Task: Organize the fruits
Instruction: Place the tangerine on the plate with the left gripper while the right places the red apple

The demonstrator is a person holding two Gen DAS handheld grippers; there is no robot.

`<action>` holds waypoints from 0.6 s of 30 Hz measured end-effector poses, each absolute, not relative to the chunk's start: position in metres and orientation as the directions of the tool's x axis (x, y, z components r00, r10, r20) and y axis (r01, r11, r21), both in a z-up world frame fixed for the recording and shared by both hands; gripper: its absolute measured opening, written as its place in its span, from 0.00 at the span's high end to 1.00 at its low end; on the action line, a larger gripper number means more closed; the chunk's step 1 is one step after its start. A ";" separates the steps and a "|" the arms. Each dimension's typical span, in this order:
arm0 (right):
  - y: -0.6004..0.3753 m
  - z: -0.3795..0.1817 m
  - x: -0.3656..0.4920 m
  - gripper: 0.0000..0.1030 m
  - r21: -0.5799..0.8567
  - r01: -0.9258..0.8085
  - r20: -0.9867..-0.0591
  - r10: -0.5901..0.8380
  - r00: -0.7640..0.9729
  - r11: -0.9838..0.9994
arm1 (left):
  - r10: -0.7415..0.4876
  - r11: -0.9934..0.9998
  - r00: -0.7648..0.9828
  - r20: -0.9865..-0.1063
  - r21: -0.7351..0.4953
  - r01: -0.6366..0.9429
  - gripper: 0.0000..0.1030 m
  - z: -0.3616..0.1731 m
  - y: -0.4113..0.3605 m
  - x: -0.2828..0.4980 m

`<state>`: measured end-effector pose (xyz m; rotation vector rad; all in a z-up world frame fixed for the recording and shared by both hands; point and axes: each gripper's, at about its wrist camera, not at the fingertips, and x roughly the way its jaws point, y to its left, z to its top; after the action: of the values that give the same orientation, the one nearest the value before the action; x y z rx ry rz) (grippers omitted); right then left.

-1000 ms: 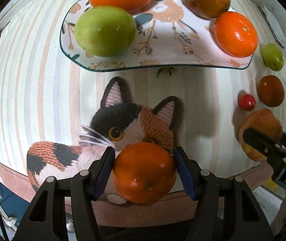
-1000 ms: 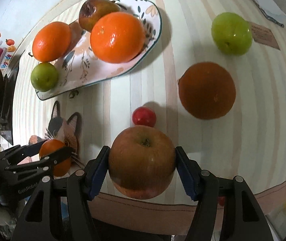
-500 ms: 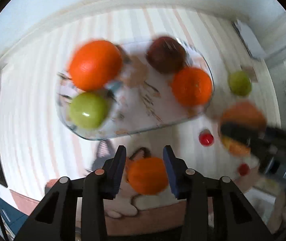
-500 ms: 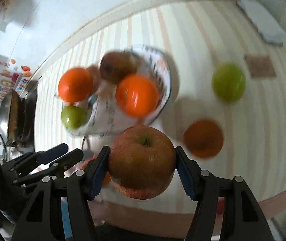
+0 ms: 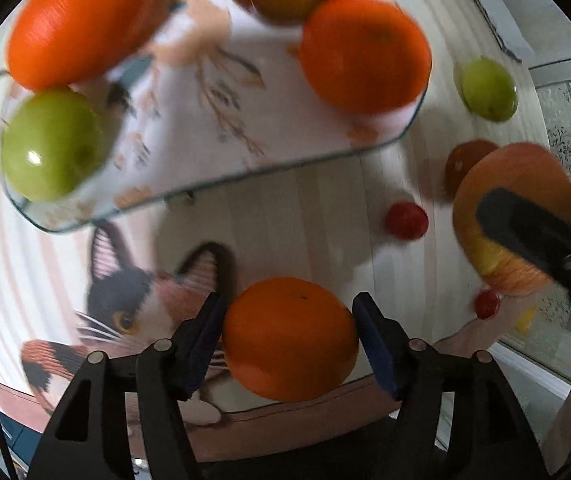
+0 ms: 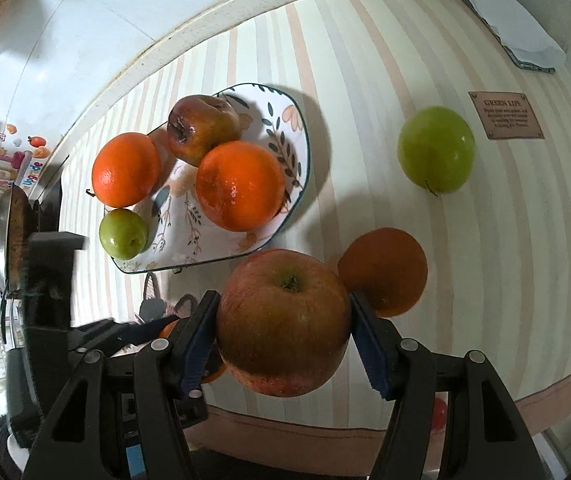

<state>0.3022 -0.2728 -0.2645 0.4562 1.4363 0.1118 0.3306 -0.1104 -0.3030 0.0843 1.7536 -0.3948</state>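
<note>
Both tools are loaded and now ride higher than a second ago, closer to the plate [image 6: 285,128]. The left tool [image 5: 289,340] is clamped on a small orange [image 5: 289,338], which has left the cat mat [image 5: 125,304] and now hangs above its edge, the plate's near rim just ahead. The right tool [image 6: 283,326] grips a red apple [image 6: 283,320], lifted off the bench [image 6: 485,240] with the plate ahead and to its left. On the plate sit two oranges, a dark apple and a green fruit. My reading: both fruits are in transit, placement next. A green apple [image 6: 436,149], another orange [image 6: 389,270] and a cherry tomato [image 5: 405,220] remain loose ahead.
</note>
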 end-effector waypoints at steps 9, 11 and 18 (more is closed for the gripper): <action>-0.283 -0.260 0.296 0.35 0.380 0.225 -0.922 0.350 0.163 0.897 | -0.139 0.945 -0.115 -0.984 -0.166 0.282 0.41 -0.272 -0.109 0.310; -0.288 -0.254 0.300 0.35 0.397 0.234 -0.915 0.362 0.178 0.888 | -0.170 0.945 -0.066 -0.983 -0.181 0.273 0.41 -0.247 -0.106 0.316; -0.300 -0.232 0.352 0.35 0.427 0.251 -0.896 0.368 0.250 0.869 | -0.146 0.959 0.124 -0.981 -0.110 0.260 0.41 -0.198 -0.100 0.356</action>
<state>0.3520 -0.2997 -0.2317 0.5536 1.3362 0.0851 0.3564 -0.0997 -0.1981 0.0958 1.4167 -0.2966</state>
